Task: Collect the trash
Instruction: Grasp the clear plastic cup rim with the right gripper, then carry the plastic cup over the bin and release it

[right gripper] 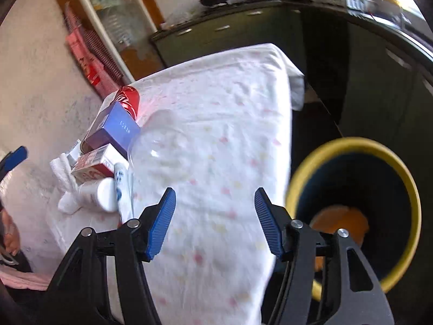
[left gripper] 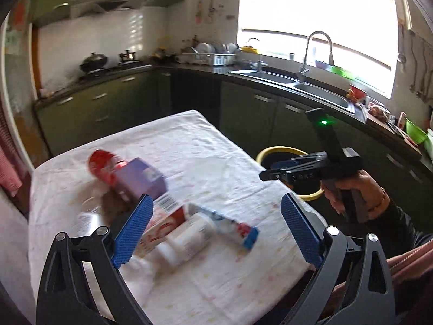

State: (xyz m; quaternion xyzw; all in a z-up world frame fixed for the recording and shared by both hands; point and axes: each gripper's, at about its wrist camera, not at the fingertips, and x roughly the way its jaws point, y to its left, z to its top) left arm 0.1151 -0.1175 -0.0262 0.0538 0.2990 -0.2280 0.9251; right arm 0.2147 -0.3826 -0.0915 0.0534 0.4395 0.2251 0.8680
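From the left wrist view, the left gripper (left gripper: 216,222) stands with its blue ribbed pads spread wide and nothing between them pressed; it hangs above the near part of the table draped in a white speckled cloth (left gripper: 216,146), pointing down and forward. Directly under and just ahead of its gap lies the trash pile: a white cylindrical plastic bottle (left gripper: 189,239) on its side, its long axis running roughly from one pad toward the other and somewhat away, touching a long red, white and blue toothpaste carton (left gripper: 232,223); further off to the left lie a purple cardboard box (left gripper: 143,178) and a red drinks can (left gripper: 104,162). The right gripper (left gripper: 273,174), held in a person's hand (left gripper: 351,195), sits well to the right, over the round dark bin with a yellow rim (left gripper: 270,153) beside the table edge.

From the right wrist view, the right gripper (right gripper: 215,222) has its pads apart and empty; it points down at the bare cloth near the table's right edge, the yellow-rimmed bin (right gripper: 406,189) just beside its right finger, something orange lying at the bin's bottom. The pile lies well off to its left, the white bottle (right gripper: 96,195) nearest.

So the left hand is judged the nearer, already over the bottle; a bite across the bottle's width probably needs a roll of the wrist first.
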